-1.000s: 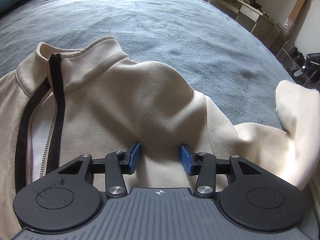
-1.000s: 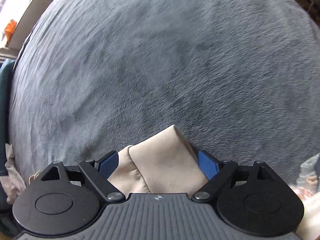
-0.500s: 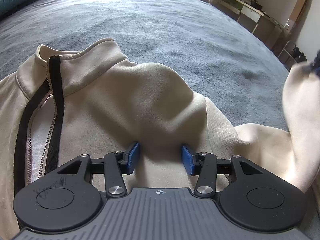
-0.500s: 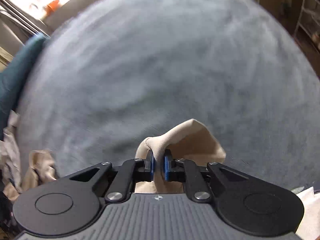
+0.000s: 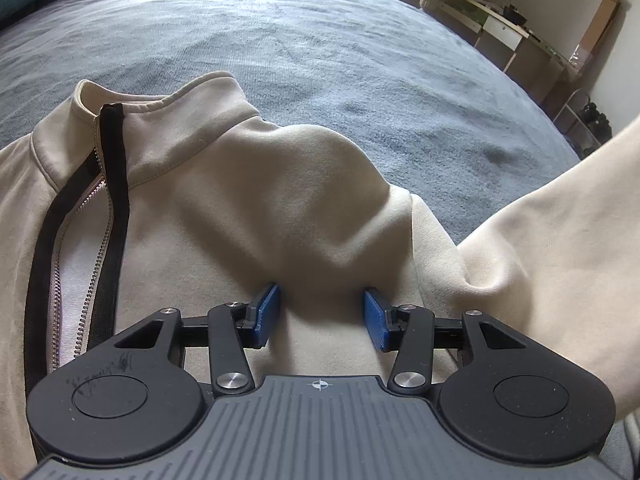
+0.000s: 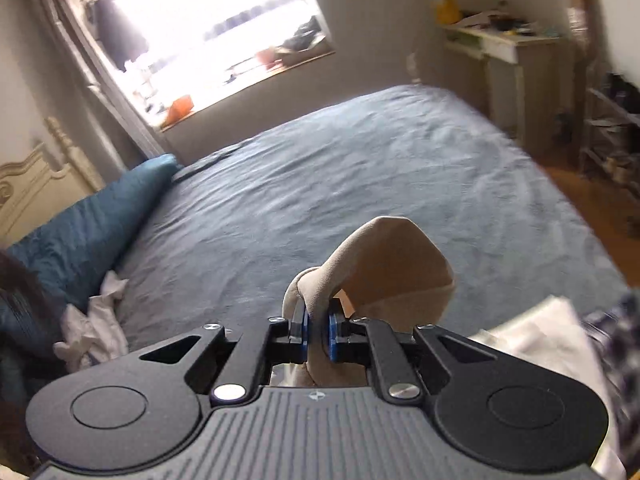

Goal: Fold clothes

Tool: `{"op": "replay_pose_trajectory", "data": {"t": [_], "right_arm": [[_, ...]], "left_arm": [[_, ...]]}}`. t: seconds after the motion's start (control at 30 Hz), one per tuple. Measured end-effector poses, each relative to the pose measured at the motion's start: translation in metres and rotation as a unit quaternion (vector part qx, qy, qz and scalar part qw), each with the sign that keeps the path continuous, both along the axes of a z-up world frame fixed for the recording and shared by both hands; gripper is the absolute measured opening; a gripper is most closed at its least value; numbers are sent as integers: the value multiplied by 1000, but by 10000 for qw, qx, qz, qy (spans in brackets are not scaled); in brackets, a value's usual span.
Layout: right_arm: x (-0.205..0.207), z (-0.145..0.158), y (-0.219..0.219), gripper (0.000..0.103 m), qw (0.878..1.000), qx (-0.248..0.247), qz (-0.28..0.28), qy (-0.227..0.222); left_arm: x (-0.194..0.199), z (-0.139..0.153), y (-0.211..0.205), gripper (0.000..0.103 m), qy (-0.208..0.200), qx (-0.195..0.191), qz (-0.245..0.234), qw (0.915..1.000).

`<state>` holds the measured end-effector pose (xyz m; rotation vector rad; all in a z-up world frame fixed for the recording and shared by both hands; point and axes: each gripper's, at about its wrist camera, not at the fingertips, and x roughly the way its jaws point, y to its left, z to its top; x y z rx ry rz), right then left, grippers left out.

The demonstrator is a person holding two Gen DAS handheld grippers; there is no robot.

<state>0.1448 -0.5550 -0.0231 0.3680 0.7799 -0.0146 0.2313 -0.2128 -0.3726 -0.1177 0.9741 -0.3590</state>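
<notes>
Overhead, right gripper (image 6: 317, 334) pinches sleeve cuff (image 6: 384, 268), raised; left gripper (image 5: 320, 316) fingers apart on jacket (image 5: 248, 200).

Jacket (image 5: 248, 208) on bed (image 5: 320, 40), pillow (image 6: 92, 220) behind.

Cream jacket (image 5: 248, 216): soft matt knit cloth; black woven tape and bright metal zip (image 5: 86, 248) left of the fingers (image 5: 266, 312). Bed (image 5: 320, 40): grey-blue napped cover, faintly ribbed. Left gripper (image 5: 322, 314): matt black plastic, blue rubbery pads, polished metal rivets, ribbed grey housing. Sleeve cuff (image 6: 384, 264) pinched in the right gripper (image 6: 318, 330): smooth tan cloth.
</notes>
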Motion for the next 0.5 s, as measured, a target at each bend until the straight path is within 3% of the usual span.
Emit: {"op": "replay_pose_trajectory", "data": {"t": [0.1,0.33,0.4,0.47,0.5], "right_arm": [[-30,-17,-14,10,9975,-479,-484,181],[-63,-106,-63,13,9826,-1000,-1303,871],[-66,-125,-74,25,9769,-948,-1556,1119],[-83,-125,-84,44,9717,-790,-1943,1087],[-95,-121,-89,45,9693,-685,-2145,986]], "left_arm": [[2,0,2,46,62,-57,28,10000],[6,1,6,46,221,-200,120,9995],[6,1,5,46,222,-186,127,9995],[6,2,3,47,204,-140,125,9996],[5,3,3,47,197,-137,137,9996]]}}
